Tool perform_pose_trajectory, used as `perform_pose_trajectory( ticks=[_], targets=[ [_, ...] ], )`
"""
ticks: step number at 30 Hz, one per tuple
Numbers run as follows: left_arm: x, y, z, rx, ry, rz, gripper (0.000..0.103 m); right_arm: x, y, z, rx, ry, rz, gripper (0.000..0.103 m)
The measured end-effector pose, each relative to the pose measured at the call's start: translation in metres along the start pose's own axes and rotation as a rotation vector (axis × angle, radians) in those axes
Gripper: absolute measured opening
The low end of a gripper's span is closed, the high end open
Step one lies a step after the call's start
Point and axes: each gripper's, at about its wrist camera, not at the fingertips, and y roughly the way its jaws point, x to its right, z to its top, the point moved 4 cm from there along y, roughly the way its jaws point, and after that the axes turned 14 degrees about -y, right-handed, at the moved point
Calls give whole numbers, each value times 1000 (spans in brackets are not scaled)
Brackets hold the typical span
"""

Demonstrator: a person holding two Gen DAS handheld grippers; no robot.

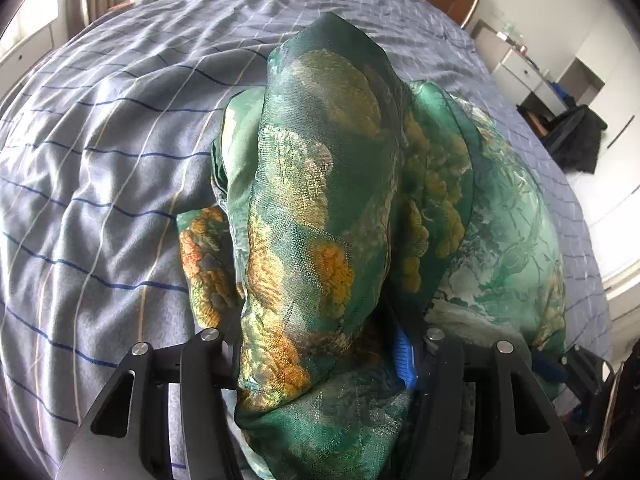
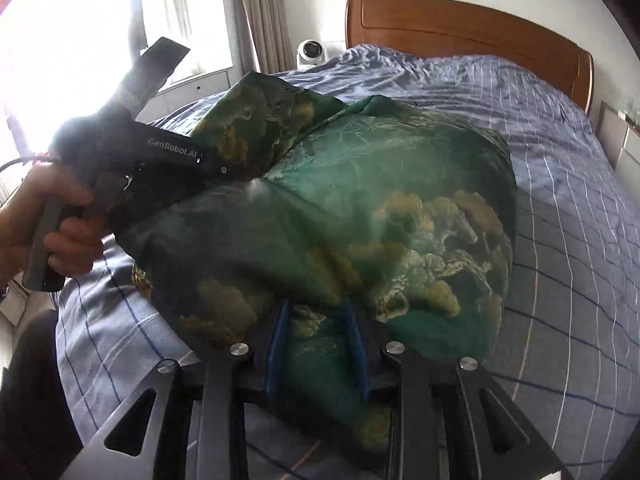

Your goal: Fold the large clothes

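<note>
While I hold both grippers over the bed (image 2: 560,200) | left gripper (image 1: 320,344) half open, garment (image 1: 320,208) bunched between its fingers | right gripper (image 2: 316,344) narrowly parted, pinching a fold of the garment | garment heaped mid-bed, partly lifted

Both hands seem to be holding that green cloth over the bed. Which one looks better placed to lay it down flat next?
Probably the right. Its fingers pinch a flat edge of the green cloth, spread over the bed. The left gripper holds a thick, hanging bunch.
</note>
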Motion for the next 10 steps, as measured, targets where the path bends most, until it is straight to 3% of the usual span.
perform_pose_trajectory(
  ticks=[10],
  targets=[
    [8, -2, -6, 18, 8, 38, 60, 1, -2, 0, -9, 13, 3, 29]
  ],
)
